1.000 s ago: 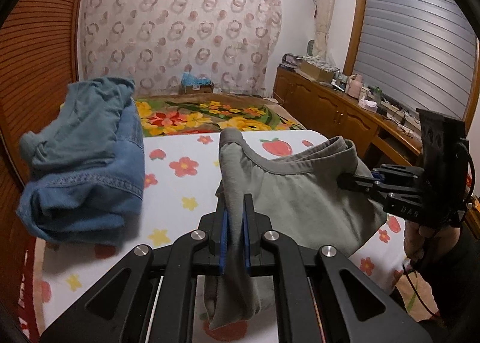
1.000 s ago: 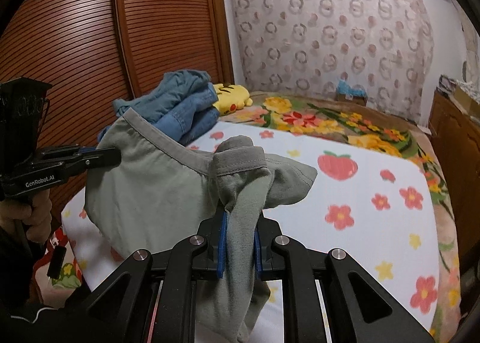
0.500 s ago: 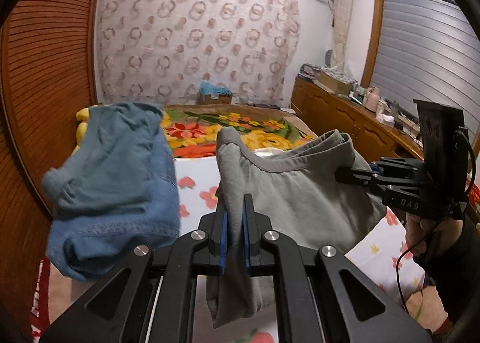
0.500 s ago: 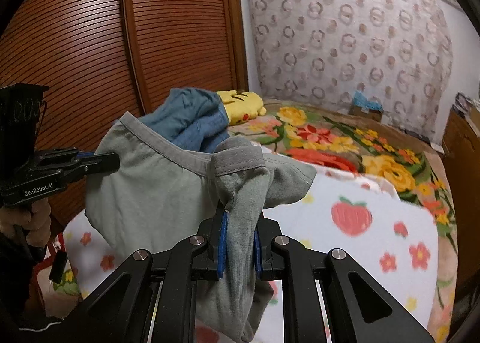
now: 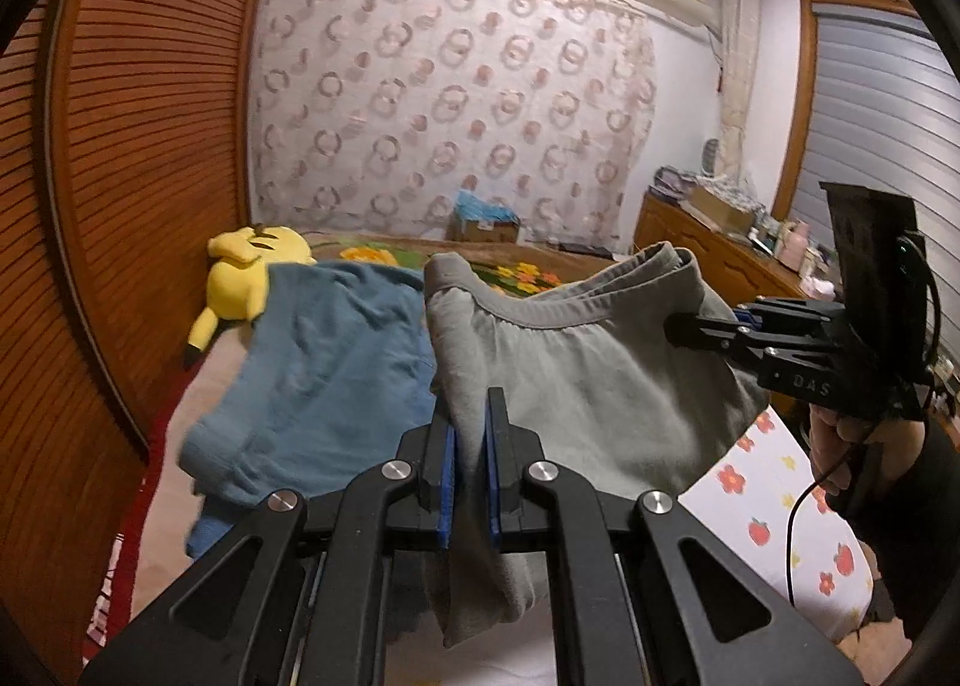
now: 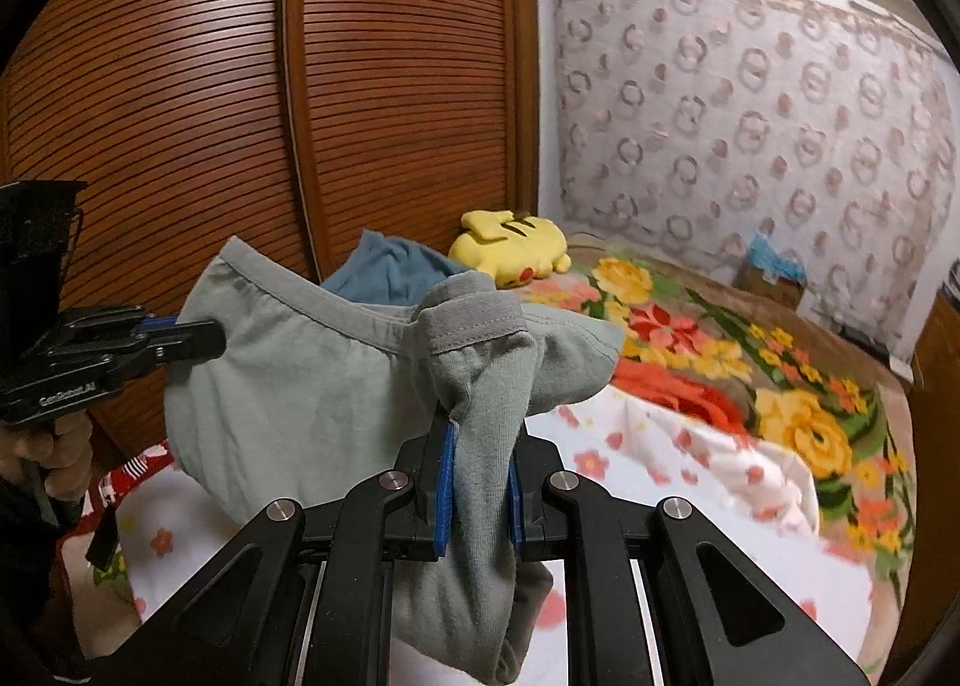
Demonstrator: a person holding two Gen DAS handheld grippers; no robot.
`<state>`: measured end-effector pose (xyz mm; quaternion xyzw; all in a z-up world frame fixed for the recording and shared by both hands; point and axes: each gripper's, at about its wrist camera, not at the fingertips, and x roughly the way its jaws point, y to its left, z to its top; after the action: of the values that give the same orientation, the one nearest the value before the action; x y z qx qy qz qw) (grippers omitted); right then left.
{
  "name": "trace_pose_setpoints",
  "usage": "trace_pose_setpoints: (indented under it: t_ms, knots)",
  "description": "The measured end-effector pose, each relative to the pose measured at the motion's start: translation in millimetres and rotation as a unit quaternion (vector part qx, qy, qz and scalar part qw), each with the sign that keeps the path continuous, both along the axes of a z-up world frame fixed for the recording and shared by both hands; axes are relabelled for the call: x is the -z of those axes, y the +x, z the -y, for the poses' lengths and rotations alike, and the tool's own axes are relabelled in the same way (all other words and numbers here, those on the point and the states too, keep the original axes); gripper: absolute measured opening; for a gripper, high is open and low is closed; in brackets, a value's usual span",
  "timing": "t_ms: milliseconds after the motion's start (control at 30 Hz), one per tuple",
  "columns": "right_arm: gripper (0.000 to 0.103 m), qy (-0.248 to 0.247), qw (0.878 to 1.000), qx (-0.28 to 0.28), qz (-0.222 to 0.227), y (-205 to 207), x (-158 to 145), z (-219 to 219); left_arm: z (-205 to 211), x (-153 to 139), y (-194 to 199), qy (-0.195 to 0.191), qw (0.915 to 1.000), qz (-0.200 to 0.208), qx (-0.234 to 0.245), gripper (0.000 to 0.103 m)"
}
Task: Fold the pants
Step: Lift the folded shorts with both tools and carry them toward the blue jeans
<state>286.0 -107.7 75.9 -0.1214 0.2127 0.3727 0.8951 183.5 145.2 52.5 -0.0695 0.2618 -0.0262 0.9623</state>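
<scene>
We see the left gripper (image 5: 470,446): matte black linkage arms, four silver round screws, blue pads (image 5: 447,482) inside black fingers. The right gripper (image 6: 477,467) looks the same, four silver screws, blue pads. From the side its body reads "DAS" in grey, black box on top, thin black cable hanging; the left one reads "GenRobot.AI". Bare-skinned hands (image 5: 840,437), dark sleeves

both wrist views share pants (image 5: 576,362) (close).
</scene>
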Motion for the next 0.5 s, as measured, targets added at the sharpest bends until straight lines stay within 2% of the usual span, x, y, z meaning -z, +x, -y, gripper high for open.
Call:
trace_pose_setpoints:
  t_ms: [500]
  knots:
    - [0.014, -0.05, 0.994, -0.08, 0.06, 53.7, -32.0, -64.1, -40.6, -4.2, -7.5, -0.024, 0.9974, 0.031, -0.061, 0.009]
